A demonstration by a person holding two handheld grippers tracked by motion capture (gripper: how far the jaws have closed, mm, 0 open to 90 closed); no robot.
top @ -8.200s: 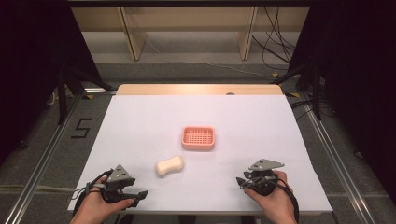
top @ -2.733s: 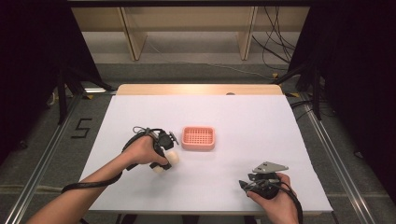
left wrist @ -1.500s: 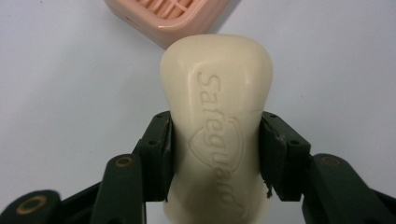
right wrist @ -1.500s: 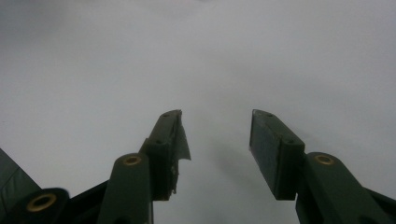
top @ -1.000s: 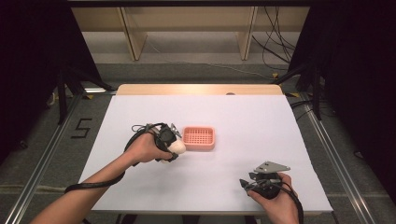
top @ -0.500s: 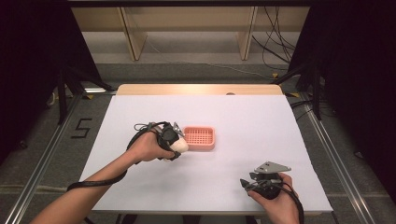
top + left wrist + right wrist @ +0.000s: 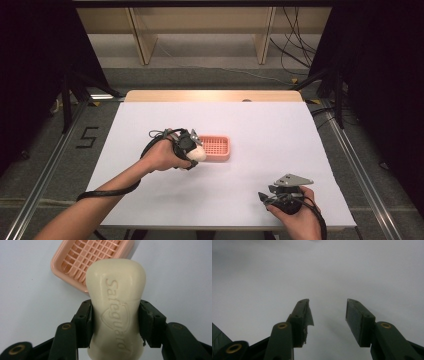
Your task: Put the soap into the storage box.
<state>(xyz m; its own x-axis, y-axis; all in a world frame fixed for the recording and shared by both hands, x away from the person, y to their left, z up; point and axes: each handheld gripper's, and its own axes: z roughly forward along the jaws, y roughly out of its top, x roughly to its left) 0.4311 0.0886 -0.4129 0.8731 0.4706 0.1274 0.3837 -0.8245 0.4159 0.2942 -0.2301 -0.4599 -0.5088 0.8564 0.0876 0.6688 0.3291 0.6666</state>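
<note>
Left gripper (image 7: 115, 322) clamps soap (image 7: 116, 302) over tray (image 7: 75, 260) rim at 11 o'clock; early release likely tips tray. Right gripper (image 7: 328, 315) jaws apart, empty.

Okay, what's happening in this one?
A person works at a white table with a two-jaw gripper in each hand. The left gripper is clamped on a cream bar of soap stamped Safeguard, holding it just short of a pink soap dish with a slotted grid; the soap is not yet in the dish. The right gripper rests near the table's near edge, jaws open with nothing between them.
</note>
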